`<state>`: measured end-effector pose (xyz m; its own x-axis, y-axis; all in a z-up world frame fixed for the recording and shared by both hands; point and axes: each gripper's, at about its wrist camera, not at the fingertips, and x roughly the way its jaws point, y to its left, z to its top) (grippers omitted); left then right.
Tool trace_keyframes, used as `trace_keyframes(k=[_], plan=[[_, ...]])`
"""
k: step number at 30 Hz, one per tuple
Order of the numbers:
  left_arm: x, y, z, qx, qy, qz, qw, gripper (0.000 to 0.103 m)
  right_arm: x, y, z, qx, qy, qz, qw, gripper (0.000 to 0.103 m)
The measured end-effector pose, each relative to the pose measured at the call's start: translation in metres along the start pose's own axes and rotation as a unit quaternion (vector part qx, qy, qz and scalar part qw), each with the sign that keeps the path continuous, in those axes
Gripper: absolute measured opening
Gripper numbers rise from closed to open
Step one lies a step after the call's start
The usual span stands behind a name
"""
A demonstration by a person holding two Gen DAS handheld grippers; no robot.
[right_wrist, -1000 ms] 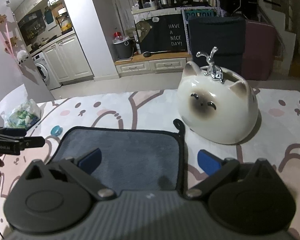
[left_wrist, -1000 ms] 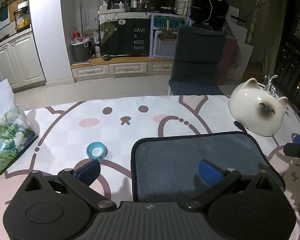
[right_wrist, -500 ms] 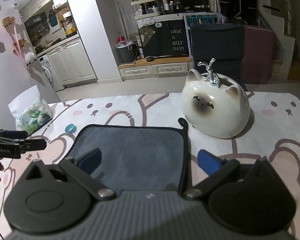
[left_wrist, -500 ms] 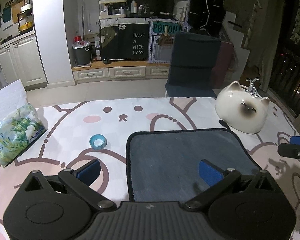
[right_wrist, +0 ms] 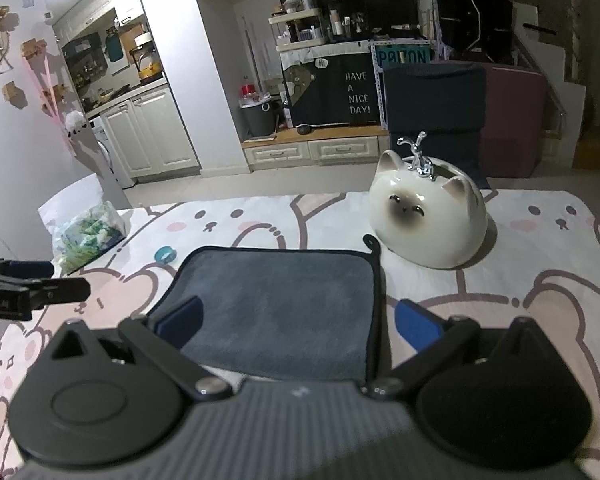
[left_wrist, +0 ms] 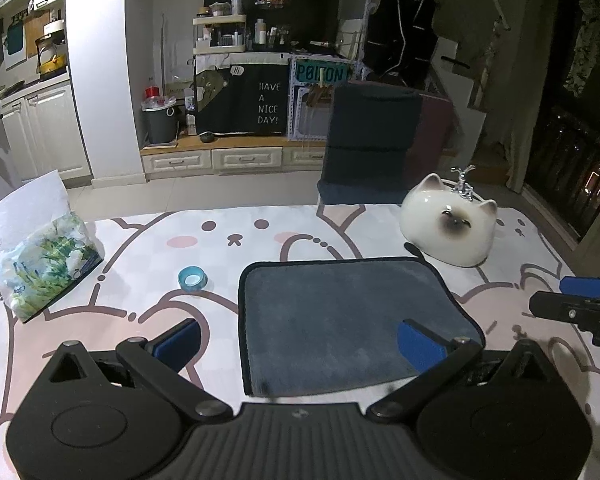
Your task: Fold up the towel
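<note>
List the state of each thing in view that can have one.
Towel: flat on the table, ungripped.
Left gripper: open, straddling the towel's left edge.
Right gripper: open, straddling the towel's right edge.
Tape roll: lying flat, left of the towel.
Cat bowl: upright, beyond the towel's far right corner.

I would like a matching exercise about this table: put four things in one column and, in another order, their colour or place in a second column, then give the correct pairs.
Things:
1. towel
2. cat-shaped bowl
3. tape roll
4. tissue pack

Descriptions:
A. small, light blue, lies left of the towel
B. grey with a dark edge, lies flat in the middle
C. white and green, at the left edge of the table
D. cream with a dark face, stands beyond the towel's far right corner

Pairs: 1-B, 2-D, 3-A, 4-C
</note>
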<state>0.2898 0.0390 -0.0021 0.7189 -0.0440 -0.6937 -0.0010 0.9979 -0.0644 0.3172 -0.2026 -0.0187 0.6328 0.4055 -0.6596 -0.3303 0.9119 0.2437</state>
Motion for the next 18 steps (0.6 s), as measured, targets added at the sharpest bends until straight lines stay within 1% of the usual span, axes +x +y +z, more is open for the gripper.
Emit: trace_keyframes(k=[18], plan=[[-0.073,-0.014,-0.028,-0.003,-0.022,0.001,0.9998,0.103,-0.074,0.026,-0.029,-0.014,-0.025,0.002,1.000,0.103]])
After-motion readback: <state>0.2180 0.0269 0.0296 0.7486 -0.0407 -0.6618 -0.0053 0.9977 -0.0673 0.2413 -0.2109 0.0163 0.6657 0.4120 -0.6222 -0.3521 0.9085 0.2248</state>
